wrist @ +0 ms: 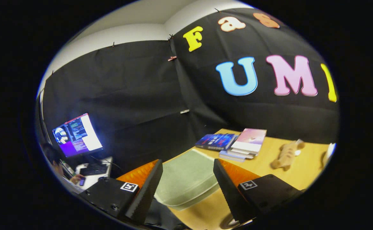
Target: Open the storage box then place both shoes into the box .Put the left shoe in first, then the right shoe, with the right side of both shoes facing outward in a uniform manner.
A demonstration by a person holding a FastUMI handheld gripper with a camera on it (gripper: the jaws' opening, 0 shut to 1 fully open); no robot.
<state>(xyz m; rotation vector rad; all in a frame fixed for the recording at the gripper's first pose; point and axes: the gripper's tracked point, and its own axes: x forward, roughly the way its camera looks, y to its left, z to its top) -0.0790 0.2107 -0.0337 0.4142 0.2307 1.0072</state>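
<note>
The storage box (186, 177), a pale green soft case with its lid closed, is seen lying flat on the wooden surface (263, 166), its long axis running away between the released, empty jaws of the gripper (186, 188). Beyond it, stacked books (237, 143) and a tan toy (287, 155) are set near the wall.

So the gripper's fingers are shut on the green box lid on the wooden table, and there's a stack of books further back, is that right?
Not quite. The gripper is open: in the gripper view its fingers stand apart with nothing pressed between them, and the pale green storage box lies just ahead, seen in the gap. The rest holds: the box sits on the wooden table, and the stack of books lies beyond it.
</note>
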